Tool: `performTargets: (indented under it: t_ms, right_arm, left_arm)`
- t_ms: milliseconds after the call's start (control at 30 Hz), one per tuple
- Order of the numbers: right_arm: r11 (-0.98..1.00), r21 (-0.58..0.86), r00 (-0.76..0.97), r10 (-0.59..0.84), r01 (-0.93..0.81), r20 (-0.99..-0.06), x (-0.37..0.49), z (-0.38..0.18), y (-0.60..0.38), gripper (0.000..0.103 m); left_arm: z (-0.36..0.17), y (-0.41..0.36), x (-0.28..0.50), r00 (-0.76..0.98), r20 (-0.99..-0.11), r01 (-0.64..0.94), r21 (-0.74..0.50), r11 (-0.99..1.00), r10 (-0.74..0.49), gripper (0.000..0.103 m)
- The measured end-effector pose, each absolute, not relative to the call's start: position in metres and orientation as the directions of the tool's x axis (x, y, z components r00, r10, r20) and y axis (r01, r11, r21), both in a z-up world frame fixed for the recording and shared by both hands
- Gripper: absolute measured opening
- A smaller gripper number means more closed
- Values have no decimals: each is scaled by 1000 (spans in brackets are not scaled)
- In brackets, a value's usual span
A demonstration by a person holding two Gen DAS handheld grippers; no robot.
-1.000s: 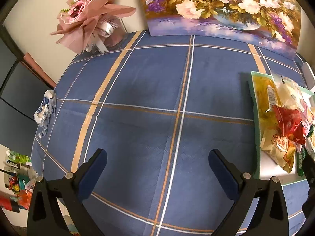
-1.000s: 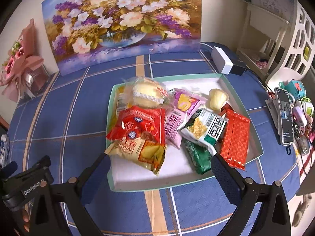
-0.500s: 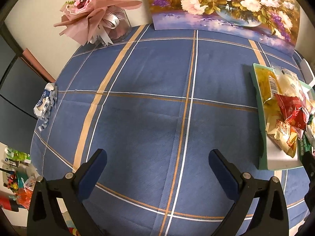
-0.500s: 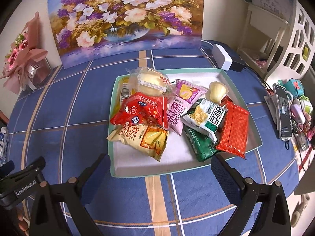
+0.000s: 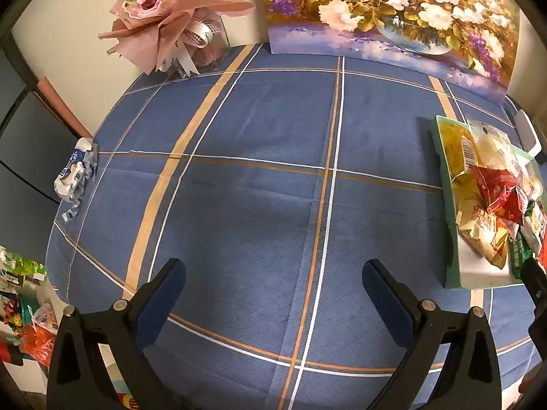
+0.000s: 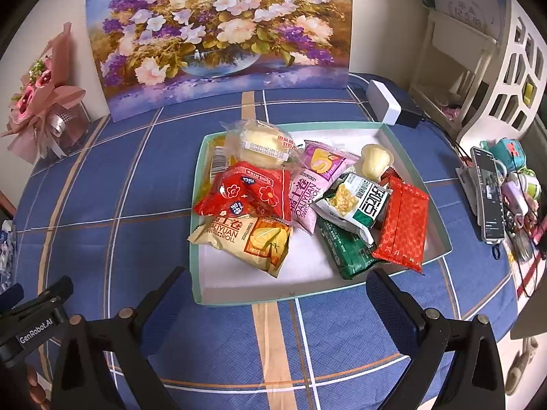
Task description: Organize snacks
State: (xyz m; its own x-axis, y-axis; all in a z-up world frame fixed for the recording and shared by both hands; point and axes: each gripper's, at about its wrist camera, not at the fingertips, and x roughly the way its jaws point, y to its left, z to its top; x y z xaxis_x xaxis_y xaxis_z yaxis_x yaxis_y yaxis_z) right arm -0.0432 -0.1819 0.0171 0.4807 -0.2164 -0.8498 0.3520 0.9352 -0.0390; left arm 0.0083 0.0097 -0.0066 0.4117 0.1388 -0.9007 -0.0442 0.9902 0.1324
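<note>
From my right gripper, jaws spread wide and holding nothing, I count eight snack packets piled in one teal tray at 12 o'clock on the tabletop: a red bag, a cream Swiss-roll pack, a pink one, a clear-wrapped bun, a white-green bag, a dark green pack, a red flat pack and a small pale cake. My left gripper also gapes wide and empty over bare blue cloth, with that tray at its 3 o'clock.
</note>
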Motion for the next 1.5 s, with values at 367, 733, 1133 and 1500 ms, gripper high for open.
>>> performTargets:
  t_ms: [367, 733, 1133, 1500]
  right_arm:
    - [941, -56, 475, -219, 334, -852, -42, 15, -179, 103]
    - [941, -55, 476, -219, 333, -852, -42, 15, -181, 103]
    - [941, -54, 477, -219, 335, -851, -42, 15, -182, 103]
    - [941, -55, 476, -219, 335, -852, -41, 15, -182, 103]
  left_arm:
    - [-8, 10, 11, 408, -905, -30, 116, 993, 119, 103]
    - [-10, 9, 12, 402, -908, -29, 113, 993, 115, 103]
    - [-11, 9, 13, 394, -914, -31, 95, 995, 99, 103]
    - [-10, 9, 13, 394, -915, -17, 83, 996, 84, 103]
